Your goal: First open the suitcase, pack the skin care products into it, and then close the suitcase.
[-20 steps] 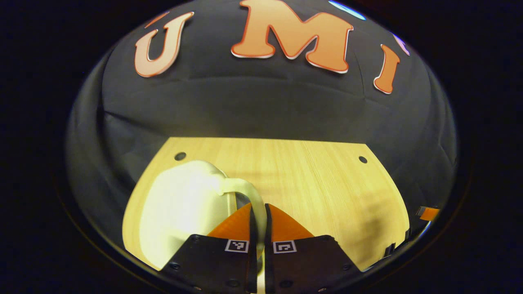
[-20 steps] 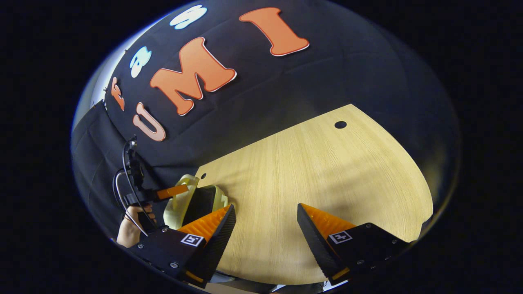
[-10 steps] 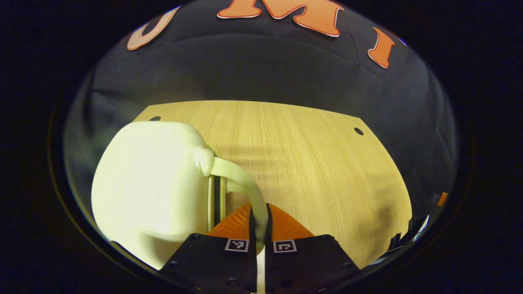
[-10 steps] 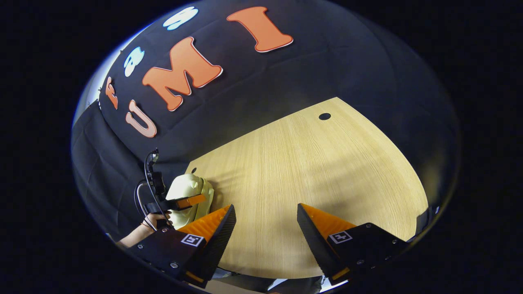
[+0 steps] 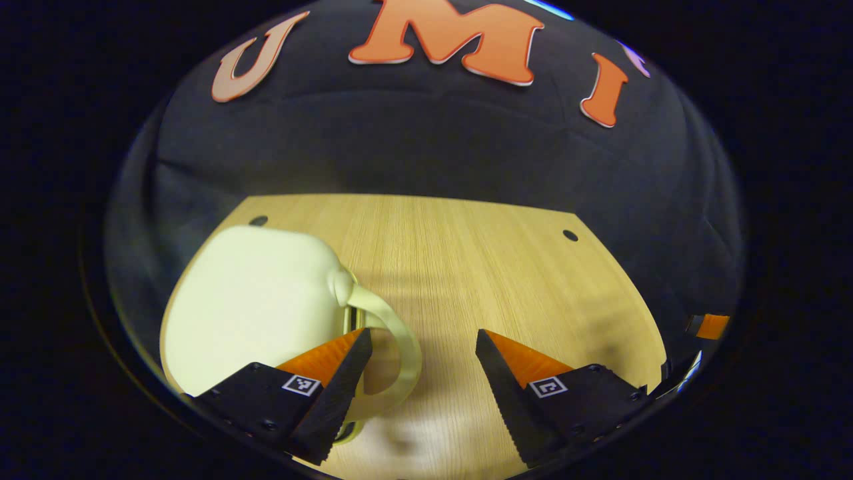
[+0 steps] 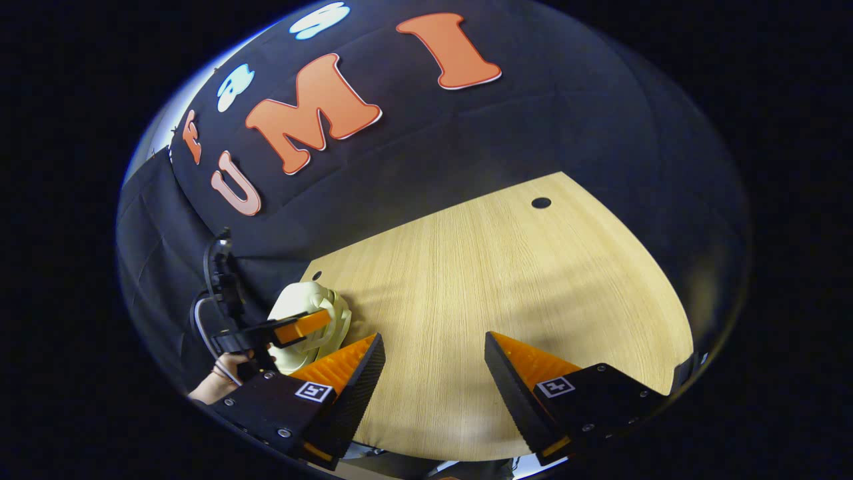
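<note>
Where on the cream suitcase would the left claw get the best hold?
Probably the looped handle on the suitcase side facing the left claw. It is thin and arches off the smooth rounded shell, leaving a gap for one finger. Come straight in from the near side, fingers straddling the loop.

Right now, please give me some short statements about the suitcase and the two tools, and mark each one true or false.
1. The left tool is open. True.
2. The suitcase lies closed on the table. True.
3. The left tool is clamped on the suitcase handle. False: its fingers stand apart, and the handle is free between them.
4. The right tool holds a bottle. False: it is open and holds nothing.
5. The suitcase is red. False: it is pale cream.
</note>
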